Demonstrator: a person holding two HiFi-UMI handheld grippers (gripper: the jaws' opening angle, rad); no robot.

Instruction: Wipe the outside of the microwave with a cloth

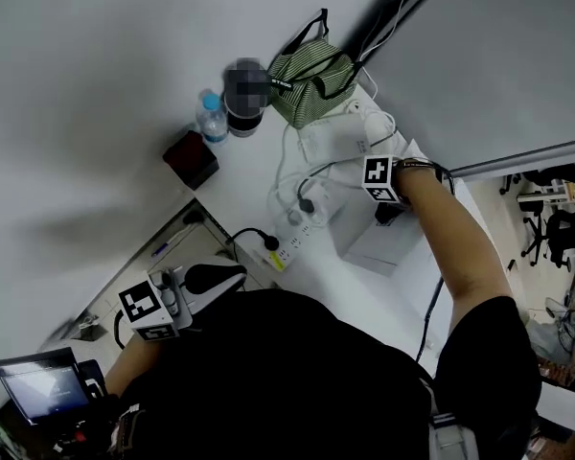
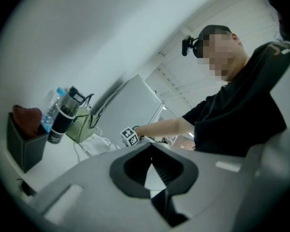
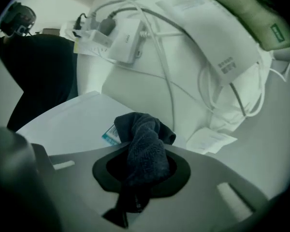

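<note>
A white box-shaped appliance, apparently the microwave (image 1: 381, 244), sits on the white table (image 1: 259, 175) in front of me. My right gripper (image 1: 388, 207) hangs just over its flat white top (image 3: 70, 122) and is shut on a dark blue-grey cloth (image 3: 144, 141). The cloth bunches up between the jaws and sticks out past them, next to a small sticker. My left gripper (image 1: 225, 278) stays low at the left, off the table's near edge and away from the microwave. Its jaws (image 2: 152, 157) meet at the tips with nothing between them.
Behind the microwave lie white adapters and tangled cables (image 1: 331, 142) and a power strip (image 1: 286, 249). A green striped bag (image 1: 311, 70), a water bottle (image 1: 211, 120), a dark tumbler (image 1: 242, 113) and a dark red box (image 1: 192, 159) stand further back. A grey panel (image 1: 489, 65) rises at right.
</note>
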